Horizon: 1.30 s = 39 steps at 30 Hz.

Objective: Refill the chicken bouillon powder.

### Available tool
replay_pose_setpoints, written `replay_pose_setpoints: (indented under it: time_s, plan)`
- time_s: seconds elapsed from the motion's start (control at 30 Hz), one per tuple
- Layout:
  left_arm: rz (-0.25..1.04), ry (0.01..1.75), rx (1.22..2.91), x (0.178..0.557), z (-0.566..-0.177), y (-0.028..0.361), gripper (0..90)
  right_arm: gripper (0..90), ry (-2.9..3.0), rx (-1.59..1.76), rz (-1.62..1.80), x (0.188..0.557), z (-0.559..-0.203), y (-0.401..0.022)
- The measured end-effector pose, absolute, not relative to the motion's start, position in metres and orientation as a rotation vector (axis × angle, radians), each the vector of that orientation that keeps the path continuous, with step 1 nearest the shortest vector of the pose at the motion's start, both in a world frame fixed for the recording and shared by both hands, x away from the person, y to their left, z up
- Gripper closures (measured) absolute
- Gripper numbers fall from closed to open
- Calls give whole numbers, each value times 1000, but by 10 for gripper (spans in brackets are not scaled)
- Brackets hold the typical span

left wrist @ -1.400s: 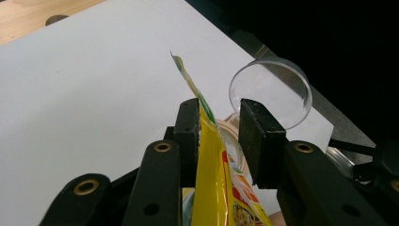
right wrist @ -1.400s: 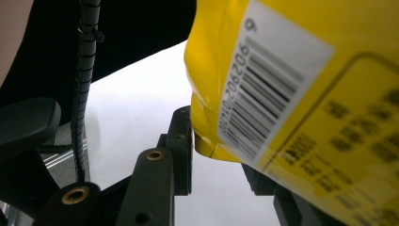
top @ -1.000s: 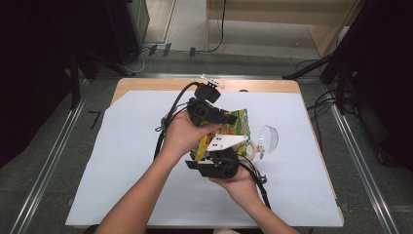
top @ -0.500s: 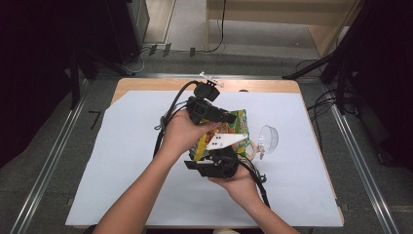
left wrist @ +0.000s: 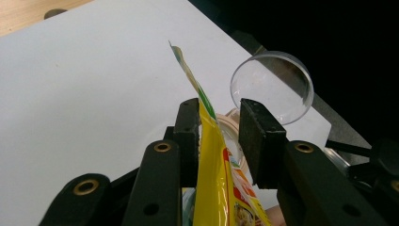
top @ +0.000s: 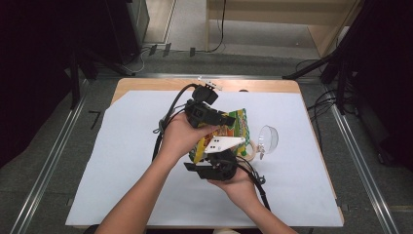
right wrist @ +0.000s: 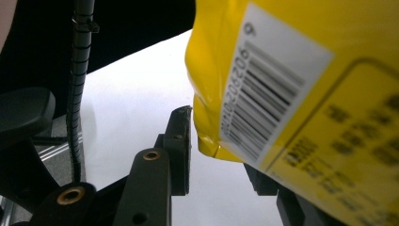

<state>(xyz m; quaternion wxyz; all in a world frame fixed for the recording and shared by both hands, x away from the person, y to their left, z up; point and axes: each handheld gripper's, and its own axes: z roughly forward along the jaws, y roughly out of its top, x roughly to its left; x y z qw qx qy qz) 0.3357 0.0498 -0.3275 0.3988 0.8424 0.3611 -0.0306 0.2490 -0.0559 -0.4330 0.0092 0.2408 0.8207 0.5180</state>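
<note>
A yellow and green snack bag (top: 234,127) is tilted up over the white sheet in the middle of the table. In the left gripper view the bag's sealed edge (left wrist: 207,141) stands between the jaws of my left gripper (left wrist: 217,113). It leans on one pad, and a gap shows to the other pad. In the right gripper view the bag's barcode side (right wrist: 282,94) looms close. Its lower corner hangs between the jaws of my right gripper (right wrist: 219,157), a sliver apart from the pad that shows (right wrist: 181,141). The other pad is mostly hidden behind the bag.
A clear round bowl (top: 269,138) lies on its side just right of the bag, also in the left gripper view (left wrist: 277,84). A beige ring-shaped thing (top: 249,148) sits under the bag's right edge. The white sheet (top: 122,161) covers the wooden table (top: 146,85).
</note>
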Motion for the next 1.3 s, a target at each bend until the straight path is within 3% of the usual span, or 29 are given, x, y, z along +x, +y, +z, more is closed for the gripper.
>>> replay_pose_setpoints:
  time_s: [0.17, 1.0, 1.3]
  plan:
    - [-89, 915, 2125, 332, -332, 56, 707, 622, 2567, 722, 1606, 246, -439, -51]
    - [-130, 893, 2080, 321, -352, 80, 754, 566, 2593, 626, 1568, 240, -462, -43]
    - [-156, 891, 2051, 323, -356, 87, 775, 491, 2589, 640, 1582, 238, -469, -42]
